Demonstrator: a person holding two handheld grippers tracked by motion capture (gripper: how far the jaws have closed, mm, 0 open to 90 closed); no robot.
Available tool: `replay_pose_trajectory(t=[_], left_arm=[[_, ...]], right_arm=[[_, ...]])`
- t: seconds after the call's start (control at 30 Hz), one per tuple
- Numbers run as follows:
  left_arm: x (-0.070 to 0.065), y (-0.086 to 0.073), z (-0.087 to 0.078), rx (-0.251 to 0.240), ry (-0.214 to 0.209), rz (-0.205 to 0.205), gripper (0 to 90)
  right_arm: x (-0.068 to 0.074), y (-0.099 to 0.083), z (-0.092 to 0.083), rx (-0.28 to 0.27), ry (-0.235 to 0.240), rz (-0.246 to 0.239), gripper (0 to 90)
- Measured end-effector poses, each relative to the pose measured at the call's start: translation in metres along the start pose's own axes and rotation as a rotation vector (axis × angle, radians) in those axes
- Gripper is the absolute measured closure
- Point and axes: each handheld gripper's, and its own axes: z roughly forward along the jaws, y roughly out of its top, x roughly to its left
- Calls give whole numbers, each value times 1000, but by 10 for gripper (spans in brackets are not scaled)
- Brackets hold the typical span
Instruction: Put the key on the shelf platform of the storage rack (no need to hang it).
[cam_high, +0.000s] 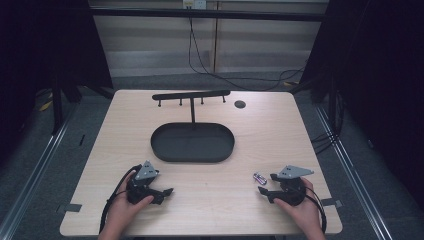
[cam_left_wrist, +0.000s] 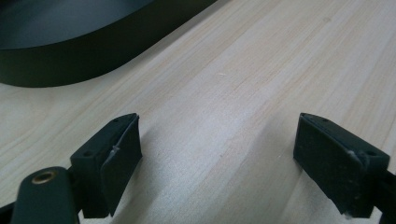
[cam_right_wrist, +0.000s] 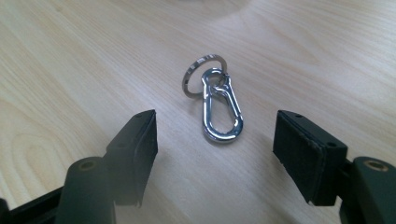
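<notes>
Both hands sit at the near edge of the table. Left gripper at 7 o'clock of the table, held in the left hand, fingers spread wide, nothing between them, bare wood under them. Black oval tray at table centre, at 1 o'clock from that gripper; in the left gripper view its wall sits at 11 o'clock. Black T-shaped rack stands at the tray's far rim, 12 o'clock. Right gripper at 5 o'clock of the table, in the right hand, fingers fairly wide, gripping nothing. Silver carabiner with its key ring lies flat on the table just ahead of the right fingers, in line with the gap, not touching either pad; ring at the far end.
</notes>
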Motion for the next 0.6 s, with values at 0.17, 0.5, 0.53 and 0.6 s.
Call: replay_pose_trajectory(t=[0.17, 0.5, 0.53, 0.6], left_arm=[[0, 0, 0, 0, -1, -2, 148], [0, 0, 0, 0, -1, -1, 148], [0, 0, 0, 0, -2, -2, 148], [0, 0, 0, 0, -1, -1, 148]], right_arm=[[-1, 3, 3, 11, 26, 6, 323], [0, 10, 8, 12, 24, -10, 369], [0, 11, 10, 14, 26, -15, 387], [0, 12, 11, 16, 29, -11, 388]])
